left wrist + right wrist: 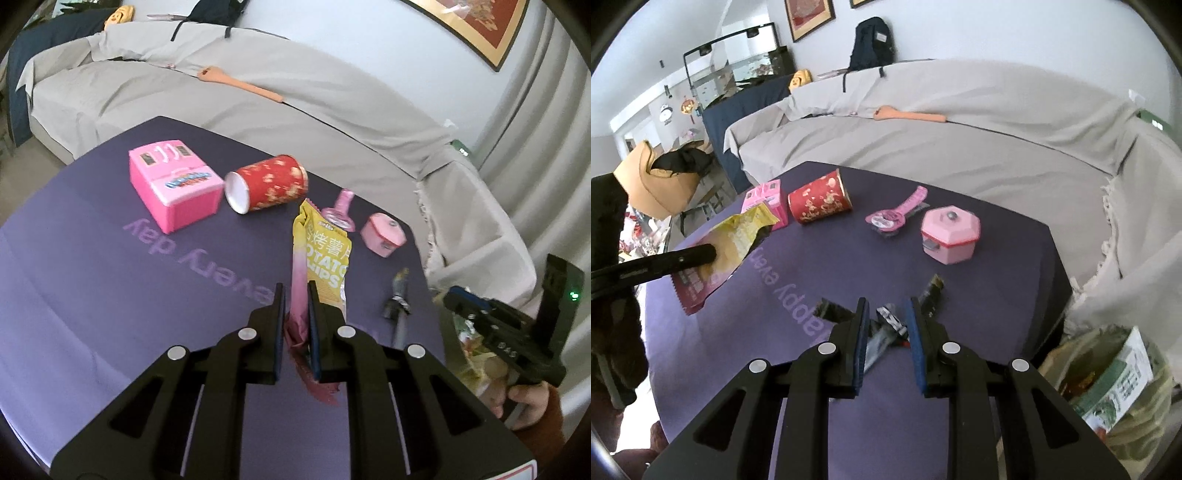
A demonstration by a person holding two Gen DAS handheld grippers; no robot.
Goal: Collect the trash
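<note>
My left gripper (pixel 296 291) is shut on a yellow and pink potato chips bag (pixel 323 258) and holds it above the purple table (pixel 110 277). The bag also shows in the right wrist view (pixel 727 243), hanging from the left gripper's finger. My right gripper (pixel 886 308) is open, its fingers either side of dark crumpled wrappers (pixel 890 325) lying on the table. One of the wrappers shows in the left wrist view (pixel 397 295). A red paper cup (pixel 266 182) lies on its side at the back, also in the right wrist view (pixel 820 201).
A pink toy fridge (pixel 173 188), a pink toy watch (pixel 899 212) and a pink toy pot (pixel 949 234) sit on the table. A trash bag (pixel 1115 384) full of wrappers hangs at the table's right edge. A covered sofa (pixel 923 147) curves behind.
</note>
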